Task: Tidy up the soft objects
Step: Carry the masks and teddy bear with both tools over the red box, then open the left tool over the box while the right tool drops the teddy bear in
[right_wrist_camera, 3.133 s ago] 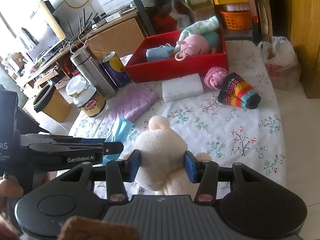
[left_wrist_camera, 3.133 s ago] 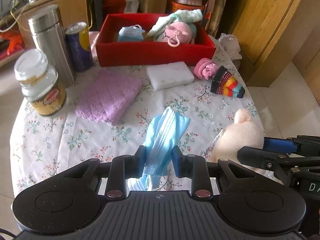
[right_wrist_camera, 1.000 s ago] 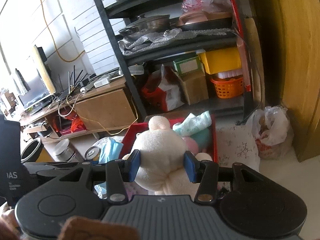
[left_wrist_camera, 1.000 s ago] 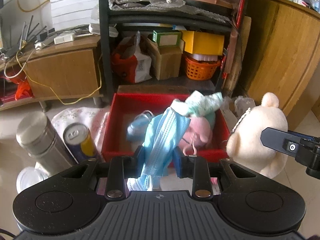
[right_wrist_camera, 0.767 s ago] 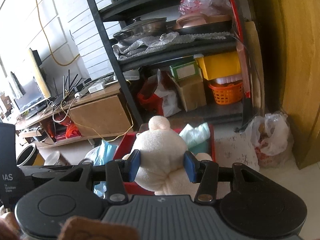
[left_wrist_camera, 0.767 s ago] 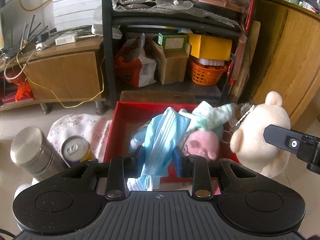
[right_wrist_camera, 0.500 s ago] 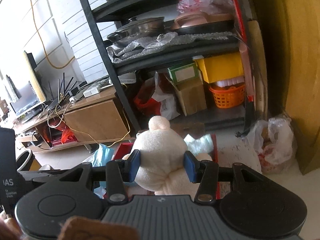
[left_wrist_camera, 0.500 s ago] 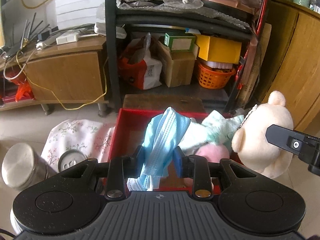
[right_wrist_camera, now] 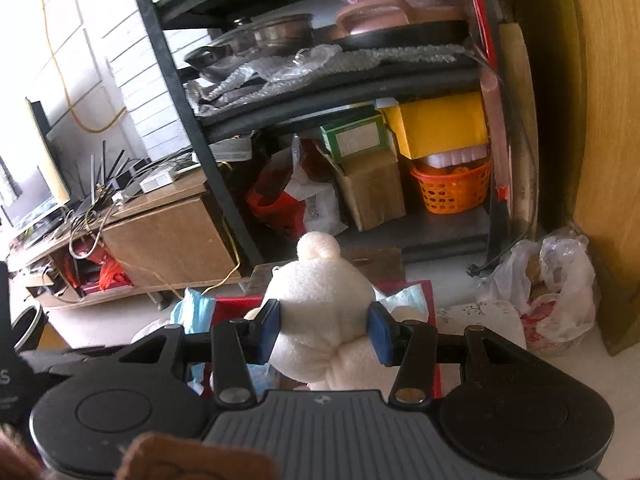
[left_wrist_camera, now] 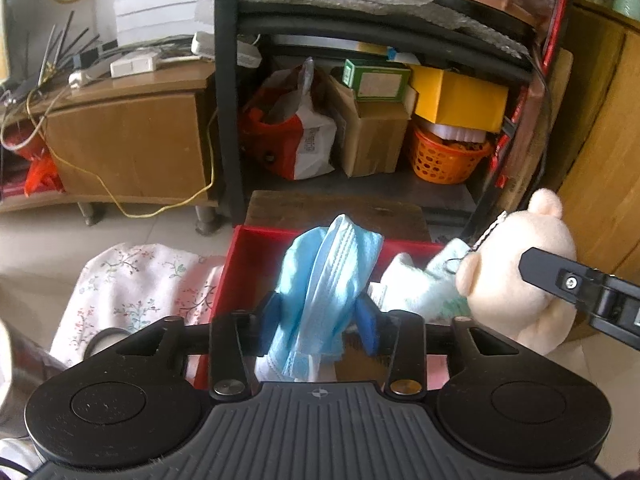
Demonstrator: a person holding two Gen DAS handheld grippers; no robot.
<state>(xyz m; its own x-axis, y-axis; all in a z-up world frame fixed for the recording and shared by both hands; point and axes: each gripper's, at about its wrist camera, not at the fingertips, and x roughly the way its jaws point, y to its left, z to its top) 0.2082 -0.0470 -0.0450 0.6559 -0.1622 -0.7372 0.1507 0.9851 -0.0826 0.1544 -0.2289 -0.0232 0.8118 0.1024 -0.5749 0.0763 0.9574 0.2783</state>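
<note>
The left gripper [left_wrist_camera: 320, 316] hangs above the red box [left_wrist_camera: 256, 256], its jaws opening with a crumpled blue face mask [left_wrist_camera: 324, 284] between the blue pads [left_wrist_camera: 269, 316]; the mask touches the left pad, while a sliver of space shows beside the right one, so the pinch looks slack rather than firm. The mask stands up over the box's near wall, its lower end drooping toward the gripper body. Inside the box, to the right of the mask, lies a pale mint-and-white cloth [left_wrist_camera: 420, 284]. The right gripper [right_wrist_camera: 323, 334] pinches a cream plush bear [right_wrist_camera: 320, 308] — both blue pads dent its soft sides — and holds it over the right end of the box [right_wrist_camera: 232, 304], the round ear uppermost. In the left wrist view the bear [left_wrist_camera: 516, 276] hangs just beside the box's right edge, a small chain at its head. A floral tablecloth [left_wrist_camera: 132, 280] lies left of the box. Behind stands a black shelf rack [right_wrist_camera: 200, 152] with a green carton [left_wrist_camera: 376, 80], a yellow box [left_wrist_camera: 460, 100], an orange basket [left_wrist_camera: 448, 160] and a red-and-white bag [left_wrist_camera: 296, 144] whose print is too small to read. The only legible writing is a partial "S" on the black part at the left edge of the right wrist view.
</note>
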